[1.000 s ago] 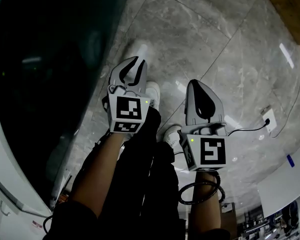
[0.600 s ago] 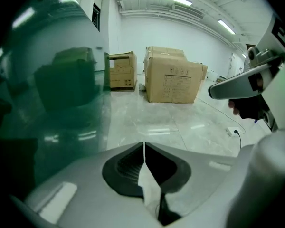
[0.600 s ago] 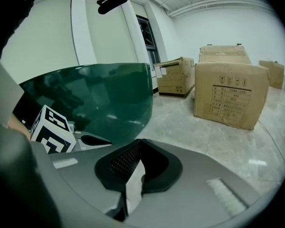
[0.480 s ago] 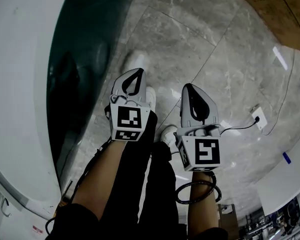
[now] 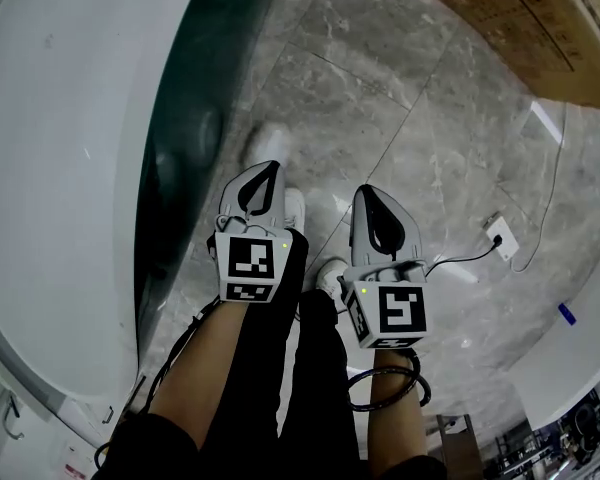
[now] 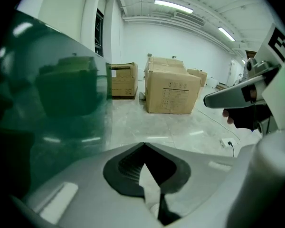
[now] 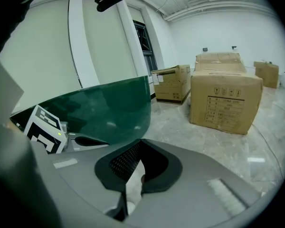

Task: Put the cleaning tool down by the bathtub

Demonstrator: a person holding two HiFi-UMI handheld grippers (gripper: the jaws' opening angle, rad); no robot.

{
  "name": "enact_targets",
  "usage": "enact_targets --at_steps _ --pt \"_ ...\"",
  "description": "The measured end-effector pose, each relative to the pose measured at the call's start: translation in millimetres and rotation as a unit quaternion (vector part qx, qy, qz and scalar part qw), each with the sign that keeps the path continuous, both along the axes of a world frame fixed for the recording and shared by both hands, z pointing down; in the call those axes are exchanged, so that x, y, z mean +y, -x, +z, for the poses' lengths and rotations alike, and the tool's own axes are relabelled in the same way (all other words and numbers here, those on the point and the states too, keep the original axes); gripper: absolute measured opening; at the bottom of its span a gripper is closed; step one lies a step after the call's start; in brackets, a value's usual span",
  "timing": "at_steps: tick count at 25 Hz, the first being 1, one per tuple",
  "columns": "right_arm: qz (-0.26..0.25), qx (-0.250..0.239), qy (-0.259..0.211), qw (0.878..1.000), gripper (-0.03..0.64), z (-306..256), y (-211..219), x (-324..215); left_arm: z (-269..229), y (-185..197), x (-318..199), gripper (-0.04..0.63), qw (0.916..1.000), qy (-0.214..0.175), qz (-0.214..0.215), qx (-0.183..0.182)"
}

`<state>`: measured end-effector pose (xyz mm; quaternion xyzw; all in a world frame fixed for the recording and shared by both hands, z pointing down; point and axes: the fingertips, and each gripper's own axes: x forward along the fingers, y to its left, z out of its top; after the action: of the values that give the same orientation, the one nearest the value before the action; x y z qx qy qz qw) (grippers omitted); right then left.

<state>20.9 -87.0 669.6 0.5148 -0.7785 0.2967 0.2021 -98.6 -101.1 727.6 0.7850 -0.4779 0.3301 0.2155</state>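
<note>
No cleaning tool shows in any view. The bathtub (image 5: 70, 168) fills the left of the head view, with a broad white rim and a dark green outer wall (image 5: 185, 138). My left gripper (image 5: 270, 166) hangs over the floor just right of that wall, jaws shut with nothing in them. My right gripper (image 5: 366, 190) hangs beside it, further from the tub, also shut and empty. In the left gripper view the tips of my left gripper (image 6: 143, 145) meet, and the green wall (image 6: 52, 103) stands at left. In the right gripper view my right gripper (image 7: 141, 141) is likewise closed.
Grey marble floor (image 5: 410, 118) lies under both grippers. A cardboard box (image 5: 510, 28) sits at the top right, and several boxes (image 6: 173, 91) stand ahead. A white socket with a cable (image 5: 500, 238) lies on the floor to the right. White shoes (image 5: 295, 203) are below the grippers.
The head view has swung so the tub's white rim now fills the left and a cardboard box shows at top right. Both grippers stay shut and side by side.
</note>
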Motion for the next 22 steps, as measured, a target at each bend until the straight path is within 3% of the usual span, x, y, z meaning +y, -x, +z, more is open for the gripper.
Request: enact_targets --at_steps 17,22 --pt "0.025 0.008 -0.062 0.998 0.012 -132.1 -17.1 -29.9 -152.0 -17.9 -17.5 0.000 0.9976 -0.060 0.016 0.030" --pt "0.037 -0.003 -0.099 0.994 0.013 -181.2 -21.5 -34.7 -196.6 -23.3 -19.5 0.000 0.9962 -0.077 0.016 0.038"
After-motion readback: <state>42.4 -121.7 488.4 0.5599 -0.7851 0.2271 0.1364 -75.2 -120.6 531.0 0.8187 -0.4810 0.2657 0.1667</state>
